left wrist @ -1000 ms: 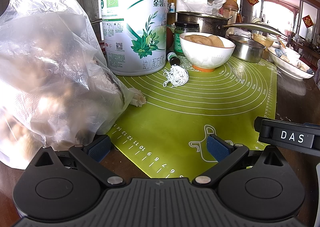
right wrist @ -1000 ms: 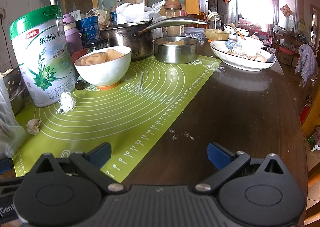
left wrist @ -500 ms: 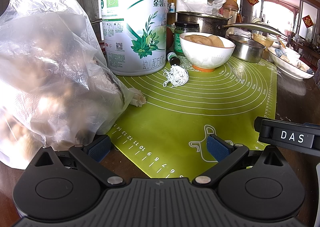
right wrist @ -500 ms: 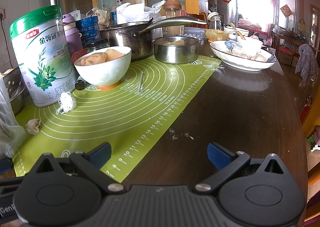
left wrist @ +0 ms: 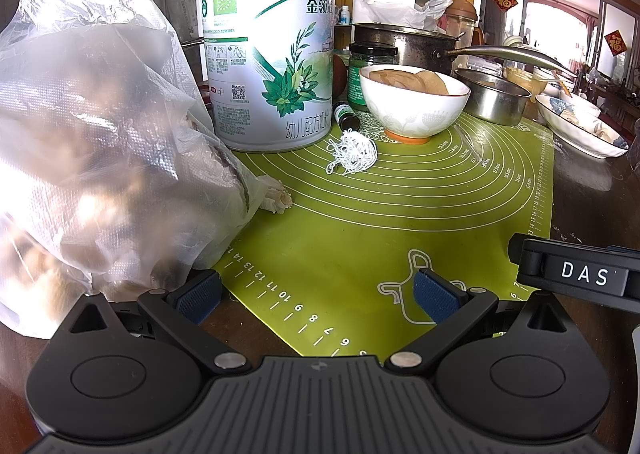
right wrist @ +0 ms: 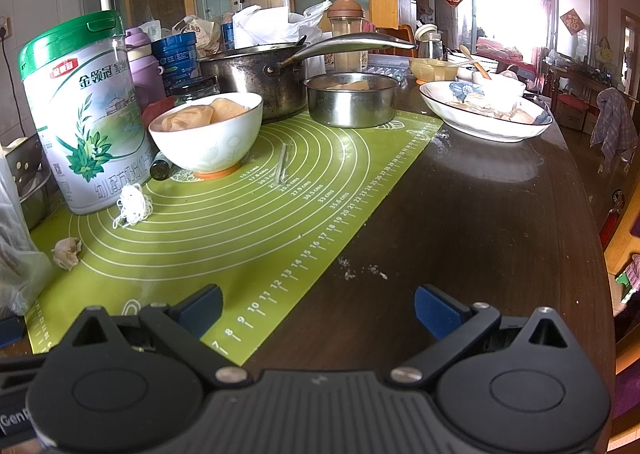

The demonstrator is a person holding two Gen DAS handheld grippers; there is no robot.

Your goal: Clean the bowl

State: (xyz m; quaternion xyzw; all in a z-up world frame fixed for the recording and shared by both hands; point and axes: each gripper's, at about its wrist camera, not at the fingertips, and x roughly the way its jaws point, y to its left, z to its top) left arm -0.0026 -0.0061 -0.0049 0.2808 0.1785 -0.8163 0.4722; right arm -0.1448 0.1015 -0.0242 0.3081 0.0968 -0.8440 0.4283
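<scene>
1. White bowl [left wrist: 414, 101] stands on the green mat [left wrist: 360, 221], just beside the milk-powder can [left wrist: 268, 41], apparently holding crumpled brown paper
2. Left gripper [left wrist: 316, 296] gapes empty, well short of the bowl
3. Right gripper [right wrist: 318, 312] likewise spread, holding nothing

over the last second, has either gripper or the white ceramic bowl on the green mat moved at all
Nothing has visibly changed. The left gripper and right gripper are both open, empty and low at the near end of the green silicone baking mat. The white ceramic bowl, holding a crumpled tan wad, stands untouched beside the green-lidded white tin.
</scene>
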